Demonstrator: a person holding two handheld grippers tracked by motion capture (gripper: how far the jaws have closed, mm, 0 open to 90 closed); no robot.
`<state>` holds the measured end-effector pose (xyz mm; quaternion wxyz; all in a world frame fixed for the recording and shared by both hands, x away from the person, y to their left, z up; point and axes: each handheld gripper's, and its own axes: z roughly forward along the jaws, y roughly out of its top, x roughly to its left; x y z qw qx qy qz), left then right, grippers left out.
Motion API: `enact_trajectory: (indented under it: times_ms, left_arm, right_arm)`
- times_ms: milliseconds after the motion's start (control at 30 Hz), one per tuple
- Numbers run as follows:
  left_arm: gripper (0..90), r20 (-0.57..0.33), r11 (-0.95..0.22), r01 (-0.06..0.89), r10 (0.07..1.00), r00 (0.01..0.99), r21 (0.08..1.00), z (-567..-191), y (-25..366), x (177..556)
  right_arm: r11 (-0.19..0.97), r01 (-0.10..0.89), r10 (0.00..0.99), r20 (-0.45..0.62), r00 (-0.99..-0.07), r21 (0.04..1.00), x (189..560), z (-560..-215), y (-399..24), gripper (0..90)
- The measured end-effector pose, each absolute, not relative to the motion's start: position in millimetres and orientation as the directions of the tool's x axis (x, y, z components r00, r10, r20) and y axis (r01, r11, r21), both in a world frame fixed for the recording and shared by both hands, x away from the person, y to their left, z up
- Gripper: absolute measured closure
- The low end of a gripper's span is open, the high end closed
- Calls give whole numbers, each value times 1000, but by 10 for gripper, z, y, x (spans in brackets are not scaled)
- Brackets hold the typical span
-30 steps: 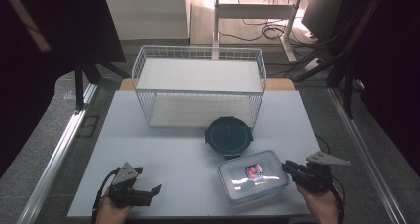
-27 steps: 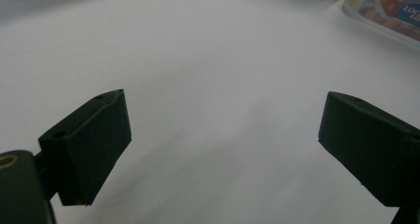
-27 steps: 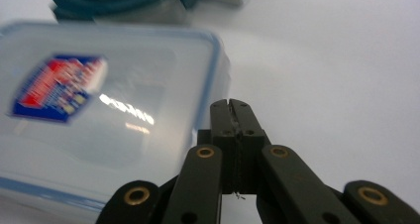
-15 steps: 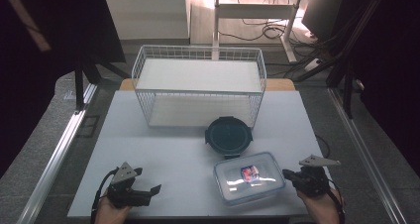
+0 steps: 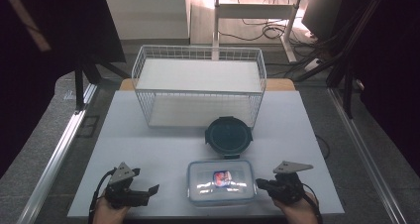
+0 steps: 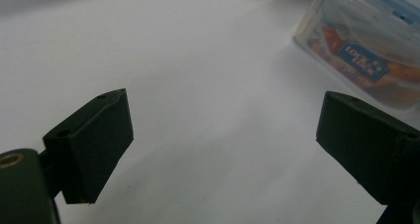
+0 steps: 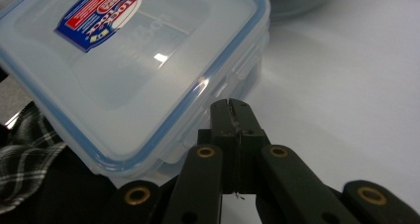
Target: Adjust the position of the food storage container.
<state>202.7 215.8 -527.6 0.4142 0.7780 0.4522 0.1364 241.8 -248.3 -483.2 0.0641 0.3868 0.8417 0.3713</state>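
Clear lidded container (image 5: 221, 183) sits flat on the white surface (image 5: 163, 149) at the near edge, roughly mid-width, lid on, blue seal around the rim and a red/blue label on top. Right tool (image 5: 262, 185) is just beside the container's right end, near the near-right corner of the surface, pointing at that end; its jaws are pressed together with nothing between them. In the right gripper view the joined tips (image 7: 231, 109) sit right at the container's side by the lid latch (image 7: 233, 78); cannot tell if they actually touch it. Jaws have just been closing, nothing in the gap. Left tool (image 5: 143, 190) rests near the near-left corner, pointing toward the container, with a bare gap of surface between them. Its jaws stand wide apart, nothing in between; the left gripper view shows bare surface between the two pads and the container (image 6: 369, 45) off to the upper right. Round dark lid (image 5: 228, 135) lies flat just behind the container, close but with a thin gap, toward the middle of the surface. White wire basket (image 5: 199, 60) stands at the far edge, just behind the dark lid.
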Motion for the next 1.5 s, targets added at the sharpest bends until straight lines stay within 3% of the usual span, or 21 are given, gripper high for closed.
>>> enact_trajectory:
  times_ms: [300,467,667,900,1167,1500]
  left_arm:
    - [75,-161,-239,600,829,535,763,-5276,2194,2027]
    - [75,-164,-229,600,833,528,767,-5272,2232,2016]
    - [74,-183,-199,603,839,512,772,-5284,2281,2027]
    - [74,-185,-202,601,835,519,773,-5291,2283,2038]
    - [74,-191,-200,601,830,523,774,-5296,2301,2047]
    - [74,-192,-206,602,826,530,772,-5300,2288,2048]
  right_arm:
    - [490,559,625,178,-760,669,2491,-4875,-2006,896]
    - [486,538,627,155,-764,688,2551,-4768,-2034,896]
    - [429,520,639,159,-752,739,2863,-4603,-1958,879]
    - [444,489,608,149,-780,751,3385,-4528,-1464,893]
    - [556,500,578,123,-807,664,3823,-4691,-766,893]
    - [656,491,583,29,-812,573,3946,-4750,-527,900]
